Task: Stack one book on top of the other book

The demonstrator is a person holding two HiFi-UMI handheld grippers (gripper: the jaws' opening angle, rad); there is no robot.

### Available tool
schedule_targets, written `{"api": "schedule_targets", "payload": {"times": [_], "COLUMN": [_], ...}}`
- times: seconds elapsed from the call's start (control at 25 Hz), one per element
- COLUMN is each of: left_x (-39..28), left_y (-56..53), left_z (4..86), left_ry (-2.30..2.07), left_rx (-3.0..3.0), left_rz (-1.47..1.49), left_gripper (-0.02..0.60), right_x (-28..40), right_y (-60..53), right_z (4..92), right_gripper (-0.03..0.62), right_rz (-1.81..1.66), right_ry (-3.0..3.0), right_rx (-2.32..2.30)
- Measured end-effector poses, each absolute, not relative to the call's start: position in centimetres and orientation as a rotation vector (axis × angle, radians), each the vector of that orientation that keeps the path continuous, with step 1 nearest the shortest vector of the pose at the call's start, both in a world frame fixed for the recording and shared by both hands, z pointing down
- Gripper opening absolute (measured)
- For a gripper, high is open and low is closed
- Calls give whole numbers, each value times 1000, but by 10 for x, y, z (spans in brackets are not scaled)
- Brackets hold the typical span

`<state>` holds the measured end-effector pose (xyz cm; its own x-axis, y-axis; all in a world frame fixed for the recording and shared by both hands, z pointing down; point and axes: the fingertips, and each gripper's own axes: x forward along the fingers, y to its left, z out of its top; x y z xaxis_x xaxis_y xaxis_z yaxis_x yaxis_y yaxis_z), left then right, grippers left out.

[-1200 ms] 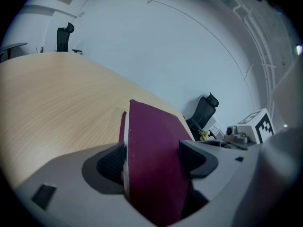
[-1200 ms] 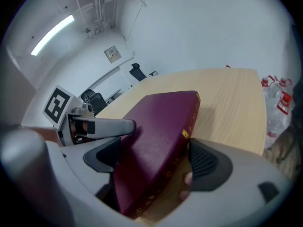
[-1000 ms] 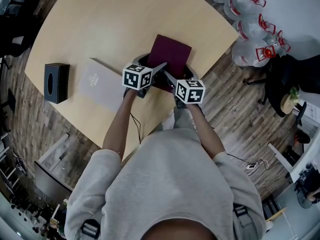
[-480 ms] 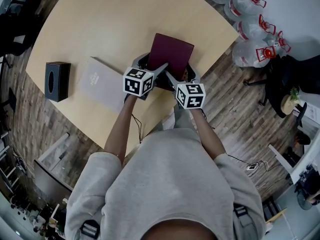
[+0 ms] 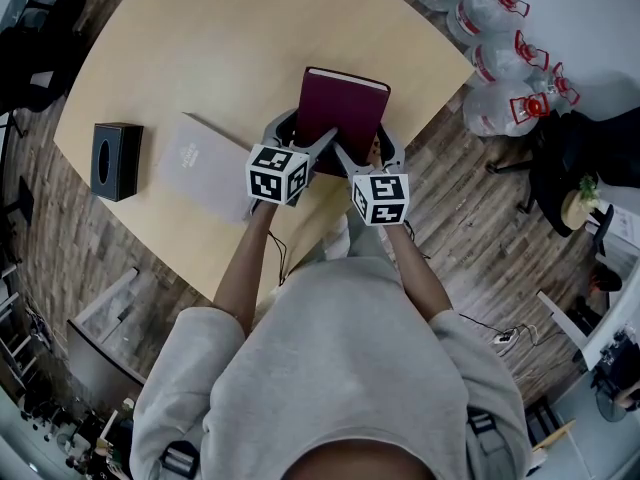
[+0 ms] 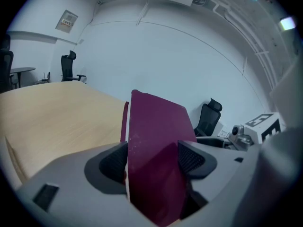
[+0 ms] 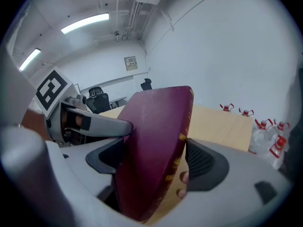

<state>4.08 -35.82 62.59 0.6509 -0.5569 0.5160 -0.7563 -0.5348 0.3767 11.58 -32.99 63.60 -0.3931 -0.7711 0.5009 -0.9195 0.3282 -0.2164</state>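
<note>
Dark red, the hardback book (image 5: pixel 340 108) is held up over the wooden table (image 5: pixel 200 48), its far edge tilted upward and its near end caught between both pairs of fingers. The left gripper (image 6: pixel 152 161) is closed on the book's left side, its fingers (image 6: pixel 111 163) set wide against the covers. The right gripper (image 7: pixel 154 160) grips the spine side, where gilt lettering shows. Its jaws have just been closing, with the book between them and the fingers (image 7: pixel 203 162) pressed against it. Left of the left gripper's fingers, a pale grey book (image 5: pixel 205 168) lies flat on the table. A black tissue box (image 5: pixel 115 161) stands further left. Beyond and to the right of the right gripper's fingers, water jugs (image 5: pixel 500 58) stand on the floor.
</note>
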Motion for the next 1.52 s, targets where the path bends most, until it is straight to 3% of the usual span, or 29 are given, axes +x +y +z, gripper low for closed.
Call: {"api": "schedule_targets", "payload": {"times": [0.64,1.52], "left_x": [25,-115], "left_y": [-360,-313], "left_z": [581,549], "left_ry": [-1179,-1621], "left_rx": [2287,2024], "left_rz": [328,162], "left_gripper": [342,342], "right_x": [104,-36], "right_y": [-342,-328], "right_z": [588,557], "right_gripper": [402,400], "right_rz": [456,308], "right_ry": [-2393,-2639], "right_rx": [1445,960]}}
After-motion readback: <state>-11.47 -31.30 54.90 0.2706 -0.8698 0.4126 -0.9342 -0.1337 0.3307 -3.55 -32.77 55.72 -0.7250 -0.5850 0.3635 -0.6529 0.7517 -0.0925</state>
